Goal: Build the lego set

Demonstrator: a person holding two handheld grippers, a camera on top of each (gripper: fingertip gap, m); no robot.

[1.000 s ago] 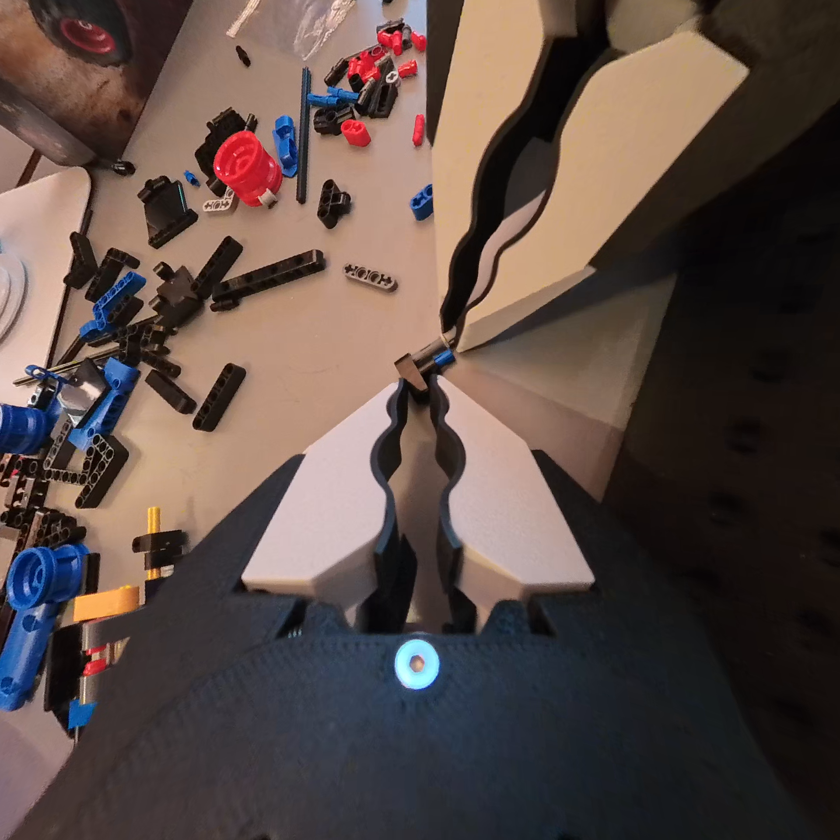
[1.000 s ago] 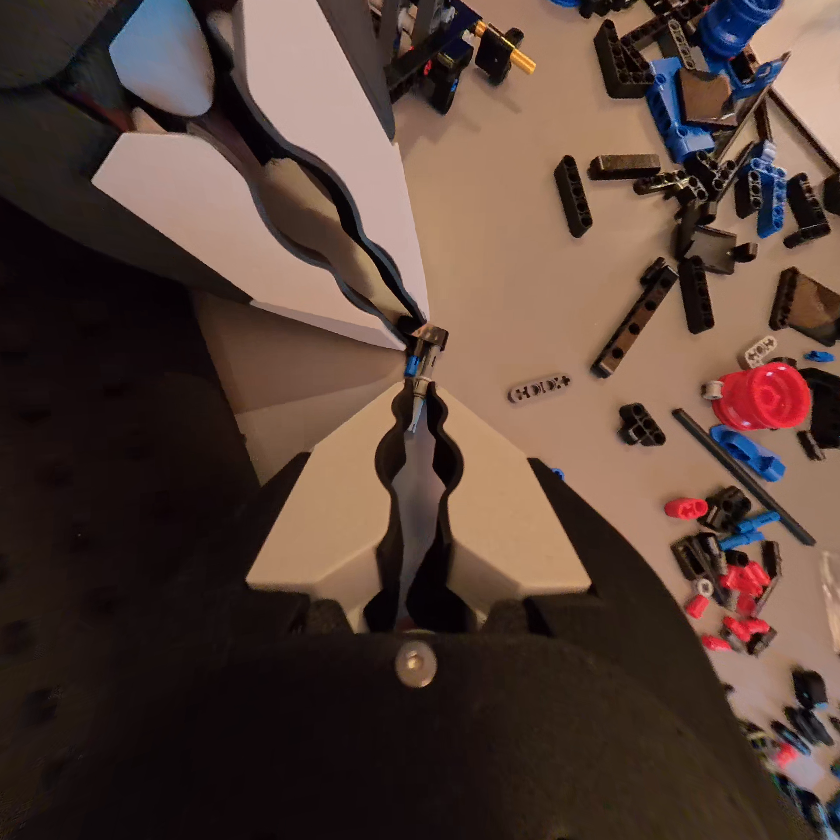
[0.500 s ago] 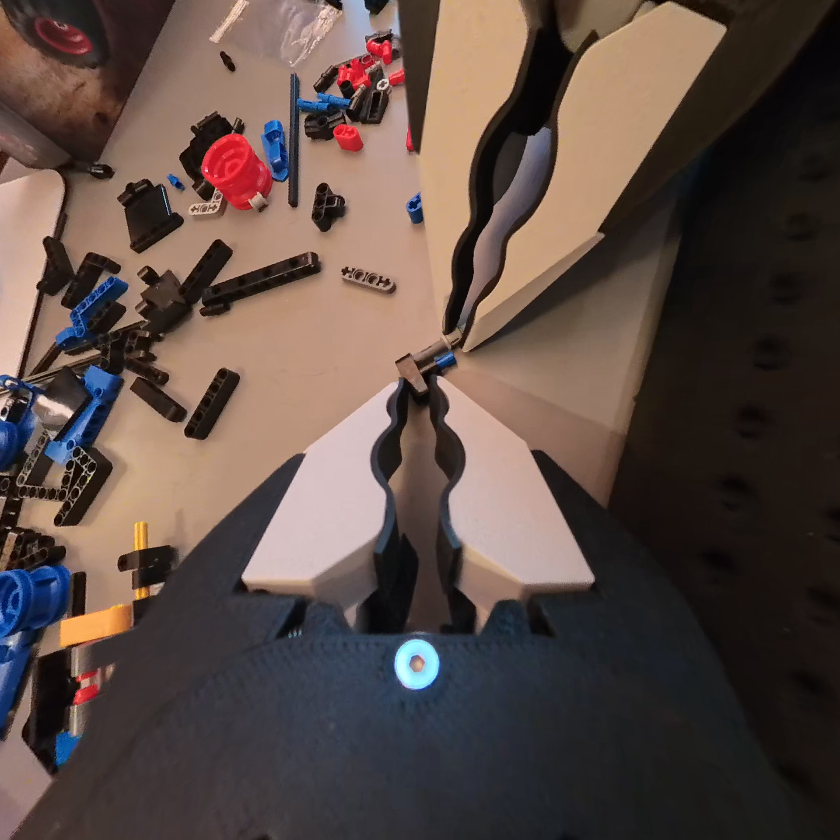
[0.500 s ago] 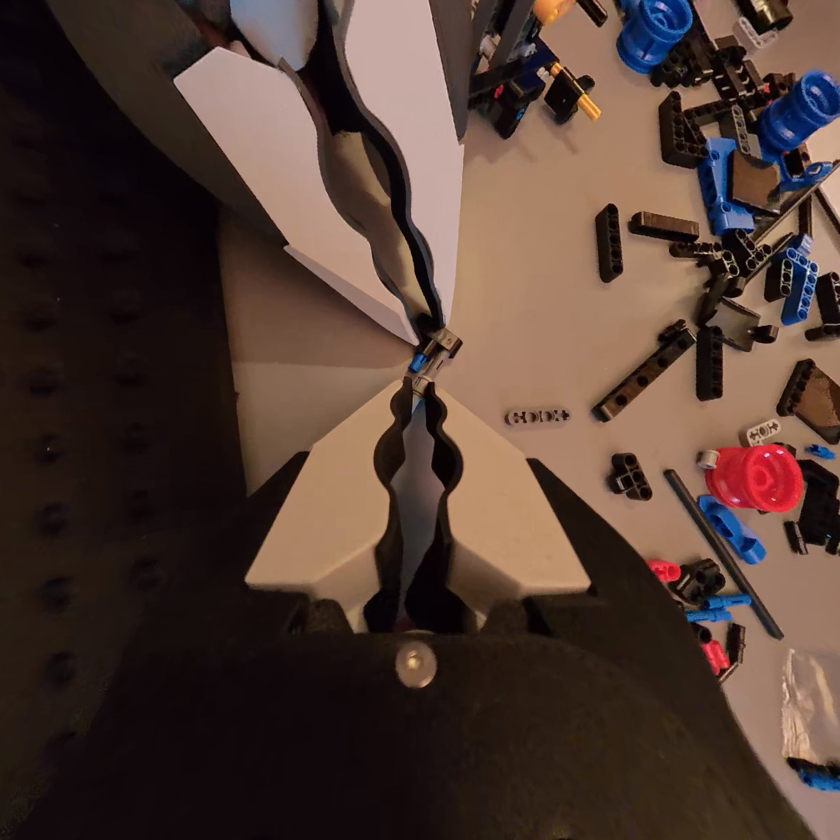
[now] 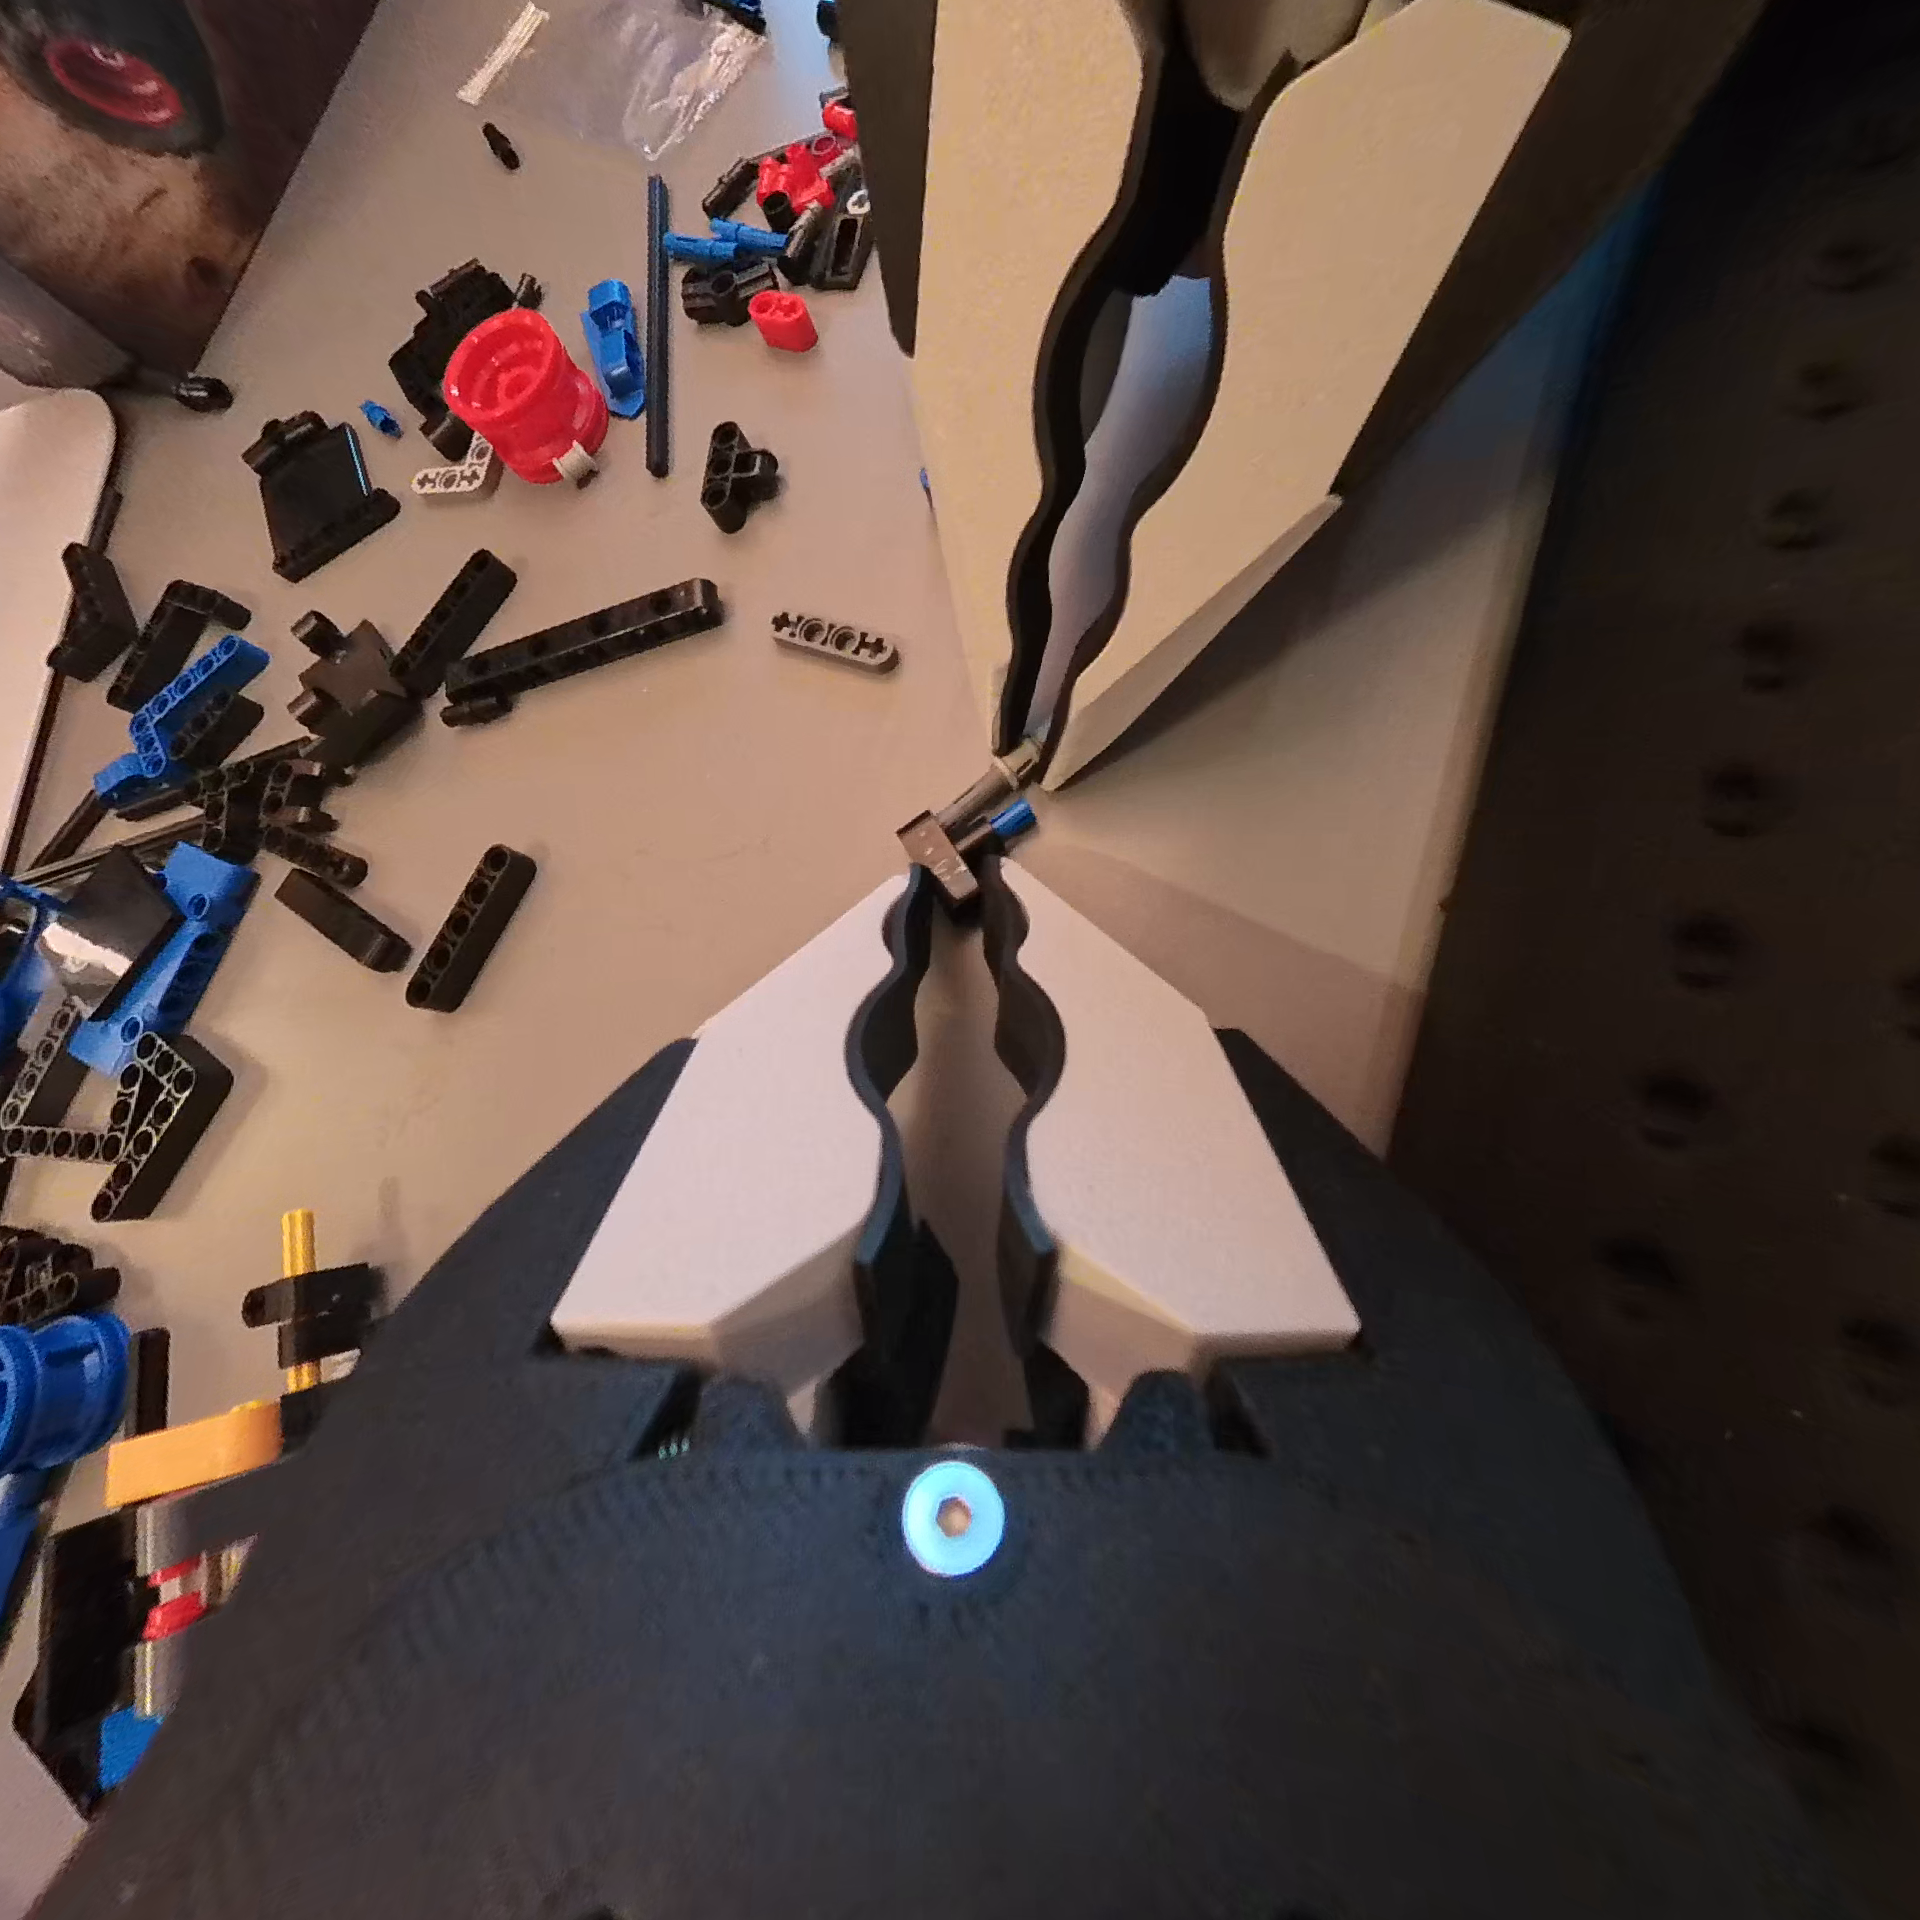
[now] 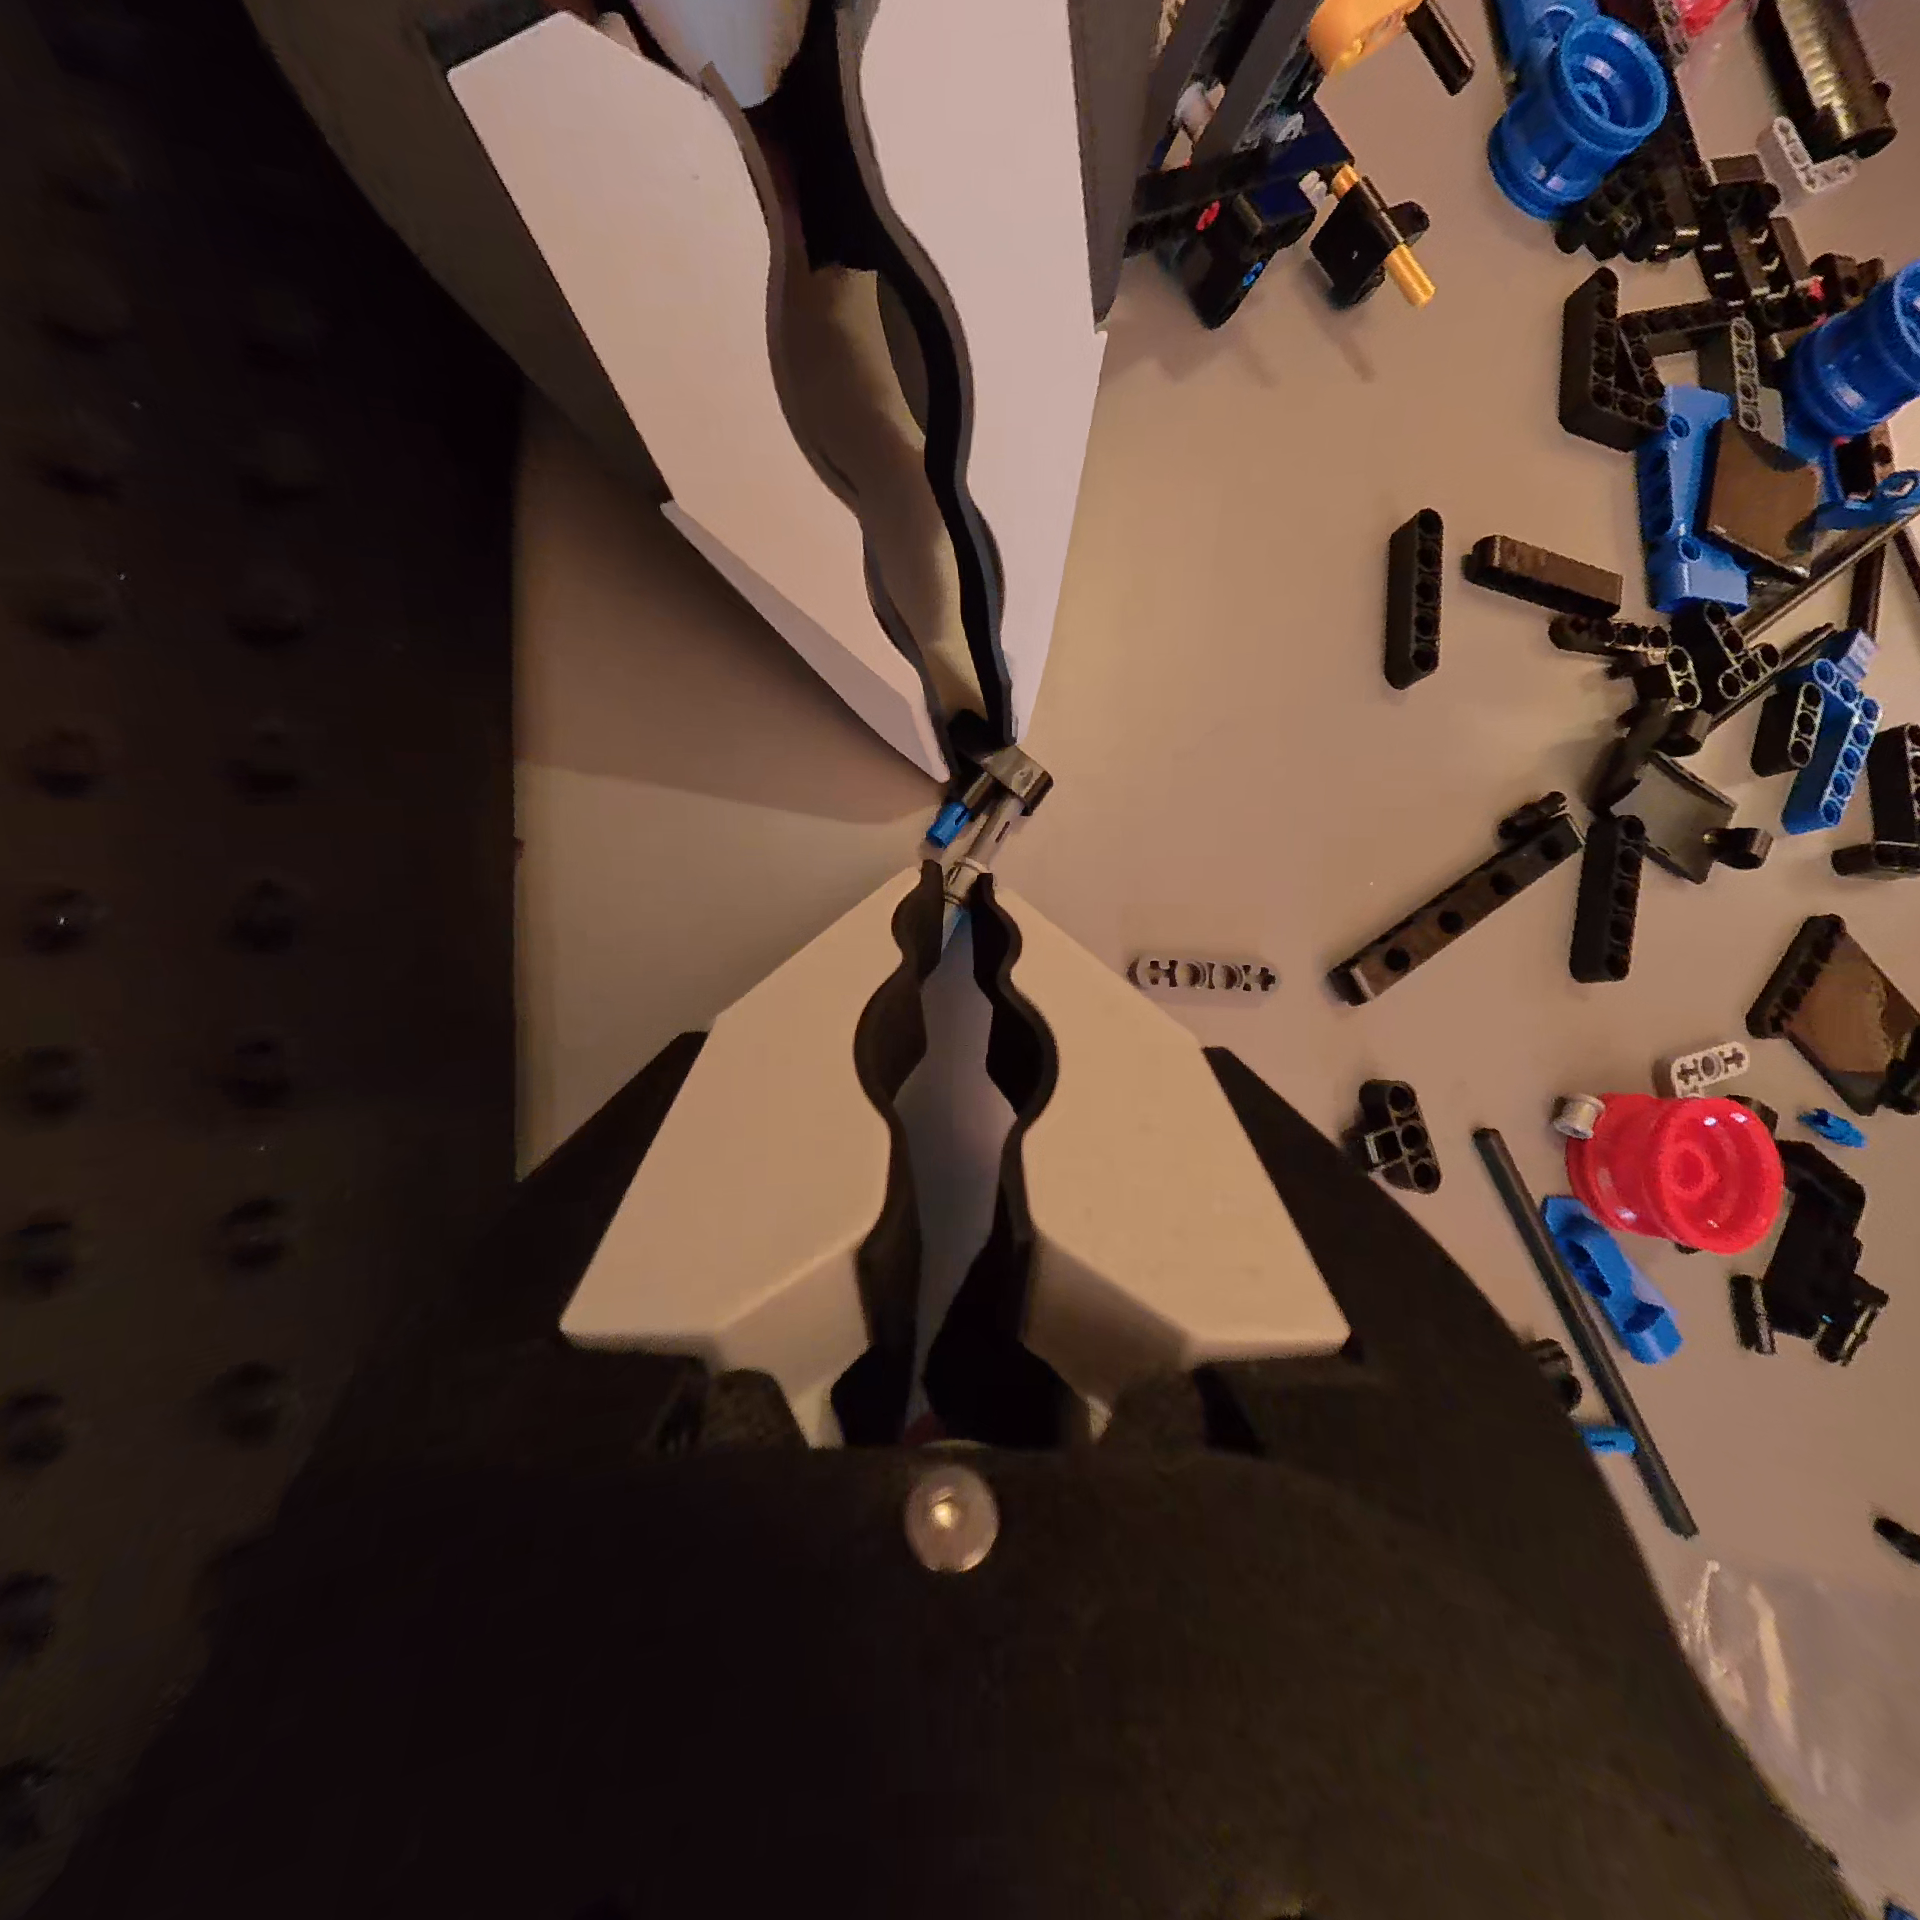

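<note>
A small black connector point(image 5: 940, 857) with a blue pin point(image 5: 1010, 819) in it is held above the grey table point(image 5: 727, 831), near its edge. My left gripper point(image 5: 951, 883) is shut on this connector. A grey-and-black pin point(image 5: 1003, 777) sticks out of the connector, and my right gripper point(image 5: 1023, 750) is shut on its far end, tip to tip with the left. In the right wrist view my right gripper point(image 6: 956, 883) pinches the pin point(image 6: 977, 847), and the left gripper point(image 6: 977, 732) holds the connector point(image 6: 1008, 774) beside the blue pin point(image 6: 945, 826).
Loose parts lie on the table: a red wheel hub point(image 5: 525, 400), a long black beam point(image 5: 582, 649), a thin grey liftarm point(image 5: 834, 642), blue pieces point(image 6: 1574, 99) and a partial build with a yellow axle point(image 5: 301, 1299). A clear bag point(image 5: 644, 73) lies at the back. Dark floor point(image 5: 1714, 935) lies beyond the table edge. Both grippers' tips are close together, under 4 cm apart.
Both grippers have stayed shut on the small assembly. The pair has turned and shifted over the table, so the right gripper now stands more upright in the left wrist view.
</note>
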